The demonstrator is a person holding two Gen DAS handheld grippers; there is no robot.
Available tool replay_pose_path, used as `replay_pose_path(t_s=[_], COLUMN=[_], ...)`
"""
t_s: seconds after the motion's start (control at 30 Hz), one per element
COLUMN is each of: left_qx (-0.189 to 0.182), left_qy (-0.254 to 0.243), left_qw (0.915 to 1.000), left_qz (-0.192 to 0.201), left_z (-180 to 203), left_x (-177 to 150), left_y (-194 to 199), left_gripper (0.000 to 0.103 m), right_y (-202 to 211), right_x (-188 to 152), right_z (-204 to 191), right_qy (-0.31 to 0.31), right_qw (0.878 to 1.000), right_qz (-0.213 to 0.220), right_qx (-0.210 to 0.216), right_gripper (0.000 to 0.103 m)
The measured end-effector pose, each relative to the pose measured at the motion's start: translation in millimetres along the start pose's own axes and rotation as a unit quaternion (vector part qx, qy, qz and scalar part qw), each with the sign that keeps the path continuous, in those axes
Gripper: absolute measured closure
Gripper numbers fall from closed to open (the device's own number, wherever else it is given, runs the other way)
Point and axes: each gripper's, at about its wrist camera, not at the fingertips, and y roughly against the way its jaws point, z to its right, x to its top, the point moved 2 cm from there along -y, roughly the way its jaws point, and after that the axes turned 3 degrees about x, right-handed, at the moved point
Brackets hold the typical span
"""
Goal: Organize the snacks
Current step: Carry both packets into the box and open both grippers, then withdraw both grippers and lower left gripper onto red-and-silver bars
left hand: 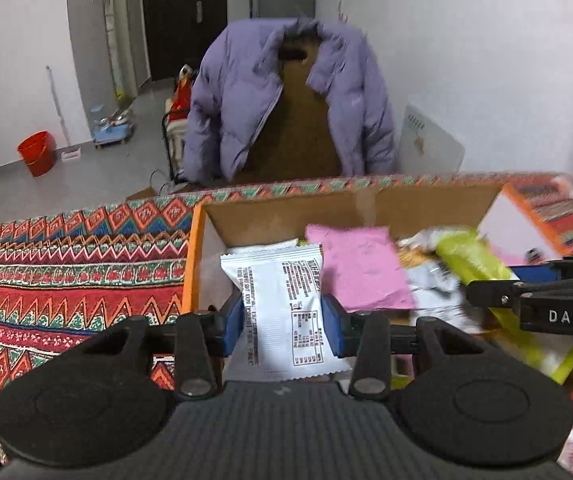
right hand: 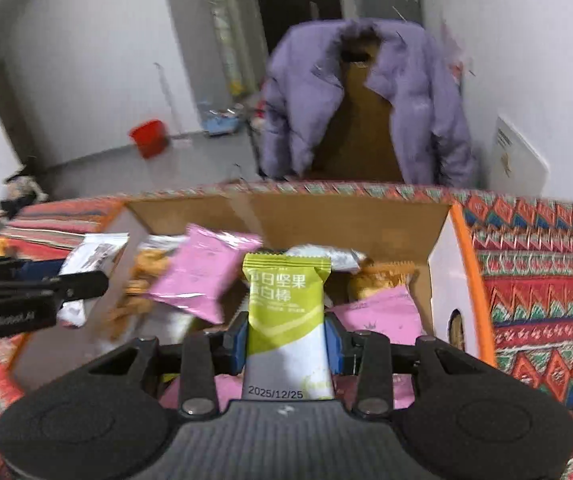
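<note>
Both tongs grip snacks over the cardboard box [left hand: 286, 210], apparently so each packet can be sorted: the left tongs [left hand: 282, 322] pinch a white packet [left hand: 282, 308] above the box's left end, the right tongs [right hand: 286, 344] clamp a green bar [right hand: 286, 304] over pink packets [right hand: 202, 272] near its middle.

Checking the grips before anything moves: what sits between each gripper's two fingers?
Left view: a white snack packet is clamped in the left gripper. Right view: a green bar is clamped in the right gripper.
</note>
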Motion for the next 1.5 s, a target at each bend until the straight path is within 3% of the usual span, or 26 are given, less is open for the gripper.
replay_pose_path(t_s=[0.07,0.13,0.23,0.33,0.4,0.6,0.87,1.1,1.37,1.5], left_qx=[-0.003,-0.004,-0.007,-0.018,-0.016,-0.018,-0.022,-0.017,-0.009,-0.017], left_qy=[-0.007,0.0,-0.012,-0.009,-0.008,0.005,0.007,0.01,0.011,0.03], left_qw=[1.0,0.9999,0.9999,0.9998,0.9998,0.9998,0.9979,0.9954,0.9883,0.9861], left_qz=[-0.006,-0.016,-0.005,-0.005,0.0,0.01,0.06,0.093,0.152,0.162], left_z=[0,-2,-2,-3,-4,-16,-17,-9,20,38], left_x=[-2,-5,-9,-9,-9,-3,-22,-74,-180,-232], left_y=[-11,-20,-21,-16,-6,46,158,246,337,370], left_gripper=[0.06,0.053,0.047,0.038,0.036,0.035,0.03,0.025,0.018,0.013], right_y=[-12,-18,-18,-9,1,58,167,254,338,369], right_x=[-5,-12,-16,-13,-10,-3,-28,-79,-174,-230], right_z=[-4,-9,-11,-11,-9,-7,-8,-19,-39,-54], right_qy=[-0.002,0.006,0.008,0.006,0.007,0.014,0.031,0.06,0.094,0.13], right_qw=[1.0,1.0,1.0,1.0,1.0,0.999,0.996,0.991,0.982,0.973], right_qz=[-0.006,-0.017,-0.015,-0.006,0.001,0.034,0.08,0.115,0.16,0.185], right_qx=[0.003,0.007,0.005,0.009,0.01,0.005,-0.004,0.004,0.044,0.047], right_gripper=[0.062,0.062,0.06,0.045,0.043,0.04,0.039,0.031,0.021,0.013])
